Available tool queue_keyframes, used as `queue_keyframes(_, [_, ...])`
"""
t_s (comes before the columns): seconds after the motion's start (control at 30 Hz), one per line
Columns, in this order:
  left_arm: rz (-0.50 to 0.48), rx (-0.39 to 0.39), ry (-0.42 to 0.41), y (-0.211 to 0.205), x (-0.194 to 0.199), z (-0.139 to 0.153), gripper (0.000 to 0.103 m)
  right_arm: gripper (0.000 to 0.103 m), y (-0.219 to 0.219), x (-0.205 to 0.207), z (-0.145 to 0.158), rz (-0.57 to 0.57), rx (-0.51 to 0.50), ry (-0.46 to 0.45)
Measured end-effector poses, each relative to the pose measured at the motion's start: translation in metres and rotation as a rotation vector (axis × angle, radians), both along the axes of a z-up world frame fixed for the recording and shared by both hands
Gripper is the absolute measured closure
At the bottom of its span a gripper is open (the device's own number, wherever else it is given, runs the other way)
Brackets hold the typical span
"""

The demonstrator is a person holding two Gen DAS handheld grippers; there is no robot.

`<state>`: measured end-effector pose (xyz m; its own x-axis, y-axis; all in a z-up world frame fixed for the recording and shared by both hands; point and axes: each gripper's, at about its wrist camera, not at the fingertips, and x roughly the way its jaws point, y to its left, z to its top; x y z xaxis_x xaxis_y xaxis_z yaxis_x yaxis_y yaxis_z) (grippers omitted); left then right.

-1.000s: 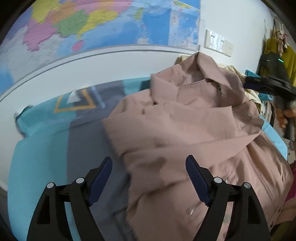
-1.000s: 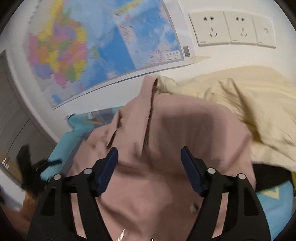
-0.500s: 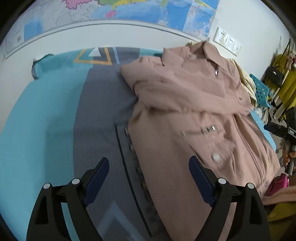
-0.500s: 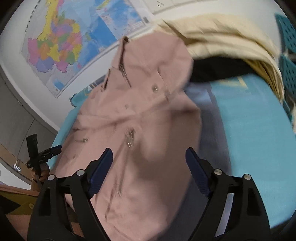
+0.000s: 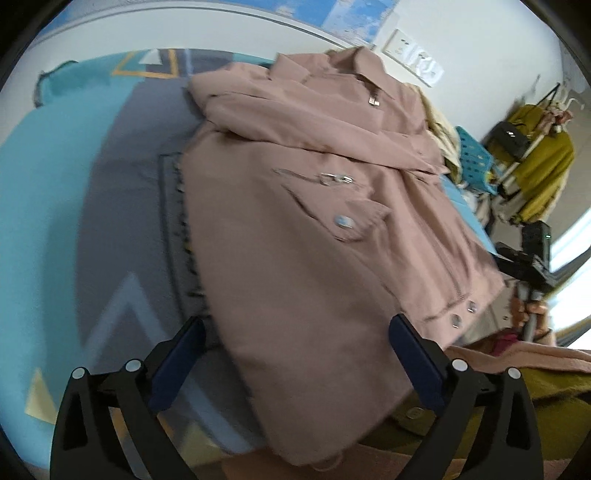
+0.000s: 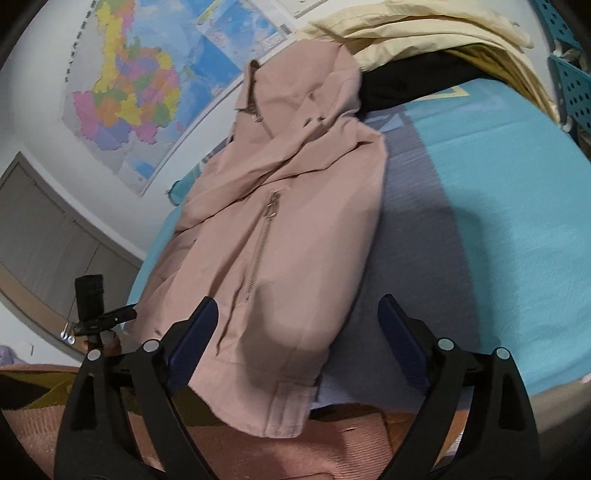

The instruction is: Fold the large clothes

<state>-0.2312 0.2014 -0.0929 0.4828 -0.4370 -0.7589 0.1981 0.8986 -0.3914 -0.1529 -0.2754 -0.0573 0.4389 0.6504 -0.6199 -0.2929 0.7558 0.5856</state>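
A dusty pink zip jacket (image 5: 295,229) lies front up on the blue and grey bed cover (image 5: 74,184), collar toward the wall, both sleeves folded across its chest. Its hem hangs over the near bed edge. My left gripper (image 5: 295,354) is open and empty, just above the hem. In the right wrist view the same jacket (image 6: 280,229) lies lengthwise, and my right gripper (image 6: 295,336) is open and empty over its hem corner. Each gripper shows small in the other's view: the right one (image 5: 528,258) and the left one (image 6: 99,317).
A pile of cream clothes (image 6: 424,33) with a dark garment (image 6: 413,81) under it sits at the head of the bed. A map (image 6: 147,74) hangs on the wall. A clothes rack with yellow garments (image 5: 539,170) and blue baskets (image 5: 476,162) stand at the right.
Both grippers have pulled back from the jacket's collar area toward its hem at the near bed edge. The jacket lies unmoved, now seen full length.
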Motion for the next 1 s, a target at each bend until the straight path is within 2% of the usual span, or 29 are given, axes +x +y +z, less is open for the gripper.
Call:
queue_keyframes(0.2, [-0.084, -0.202, 0.011, -0.011, -0.003, -0.003, 0.007, 0.015, 0.026, -0.004, -0.001, 0.106, -0.002, -0.015])
queue_keyframes(0.37, [-0.066, -0.252, 0.005, -0.012, 0.01, -0.007, 0.007, 0.015, 0.037, 0.0, -0.002, 0.16, 0.04, -0.022])
queue_keyframes(0.47, [-0.049, -0.241, -0.002, -0.017, 0.017, -0.006, 0.007, 0.018, 0.045, 0.003, -0.002, 0.184, 0.068, -0.024])
queue_keyframes(0.53, [-0.027, -0.184, -0.015, -0.024, 0.02, -0.005, 0.019, 0.027, 0.048, 0.006, -0.004, 0.19, 0.073, -0.013])
queue_keyframes(0.6, [0.001, -0.115, -0.026, -0.027, 0.02, -0.004, 0.043, 0.042, 0.047, 0.007, -0.006, 0.186, 0.088, 0.006])
queue_keyframes(0.63, [0.011, -0.1, -0.026, -0.026, 0.02, -0.004, 0.045, 0.045, 0.044, 0.007, -0.008, 0.184, 0.108, 0.027])
queue_keyframes(0.67, [0.028, -0.092, -0.025, -0.025, 0.019, -0.004, 0.05, 0.056, 0.04, 0.007, -0.01, 0.172, 0.11, 0.04])
queue_keyframes(0.7, [0.042, -0.087, -0.023, -0.022, 0.019, -0.005, 0.064, 0.074, 0.037, 0.008, -0.012, 0.163, 0.118, 0.053])
queue_keyframes(0.73, [0.061, -0.081, -0.011, -0.02, 0.02, -0.007, 0.075, 0.085, 0.031, 0.009, -0.015, 0.144, 0.161, 0.079])
queue_keyframes(0.77, [0.072, -0.089, 0.009, -0.018, 0.023, -0.01, 0.091, 0.088, 0.027, 0.009, -0.016, 0.129, 0.199, 0.094])
queue_keyframes(0.8, [0.086, -0.107, 0.031, -0.014, 0.025, -0.012, 0.096, 0.09, 0.024, 0.007, -0.015, 0.12, 0.24, 0.092])
queue_keyframes(0.87, [0.106, -0.132, 0.023, -0.008, 0.025, -0.008, 0.099, 0.092, 0.022, 0.001, -0.006, 0.126, 0.294, 0.065])
queue_keyframes(1.0, [0.133, -0.177, -0.091, 0.015, 0.007, 0.029, 0.101, 0.094, 0.02, -0.021, 0.038, 0.134, 0.353, -0.063])
